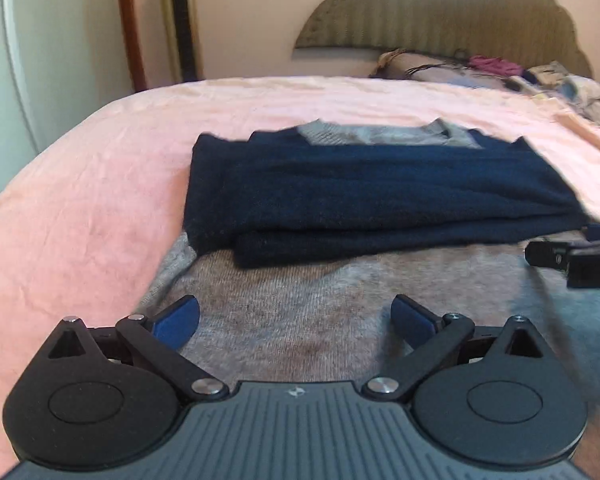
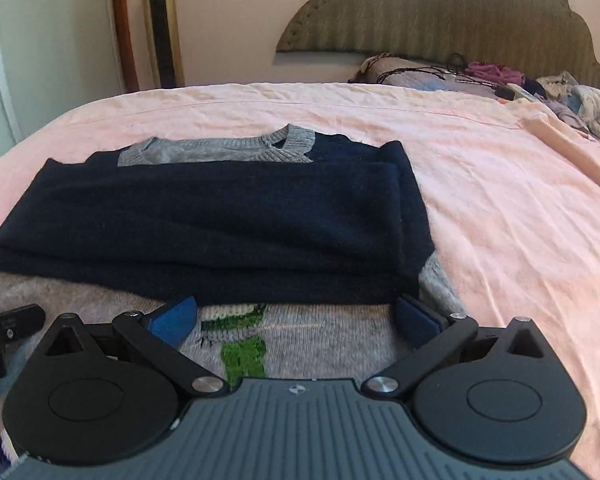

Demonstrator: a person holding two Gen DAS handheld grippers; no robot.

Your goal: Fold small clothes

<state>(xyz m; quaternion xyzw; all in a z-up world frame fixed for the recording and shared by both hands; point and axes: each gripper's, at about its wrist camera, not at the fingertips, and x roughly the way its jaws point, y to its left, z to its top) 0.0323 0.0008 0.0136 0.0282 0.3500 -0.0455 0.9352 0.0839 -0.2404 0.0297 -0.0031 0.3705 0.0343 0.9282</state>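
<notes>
A small grey sweater (image 1: 300, 300) lies flat on the pink bedsheet (image 1: 80, 200), with its navy sleeves (image 1: 360, 200) folded across the body and the grey collar (image 1: 380, 134) at the far end. My left gripper (image 1: 296, 320) is open and empty over the grey lower left part. My right gripper (image 2: 296, 320) is open and empty over the lower right part, where a green knitted pattern (image 2: 244, 356) shows. The navy sleeves (image 2: 220, 220) and the collar (image 2: 228, 148) lie ahead of it. Each gripper shows at the edge of the other's view: the right gripper in the left wrist view (image 1: 572, 260), the left gripper in the right wrist view (image 2: 8, 328).
A padded headboard (image 2: 440, 20) and a pile of pillows and clothes (image 2: 540, 84) are at the far right. A gold tower fan (image 2: 160, 20) and a white wardrobe (image 2: 40, 40) stand beyond the bed's far left edge. Pink sheet (image 2: 520, 220) extends to the right.
</notes>
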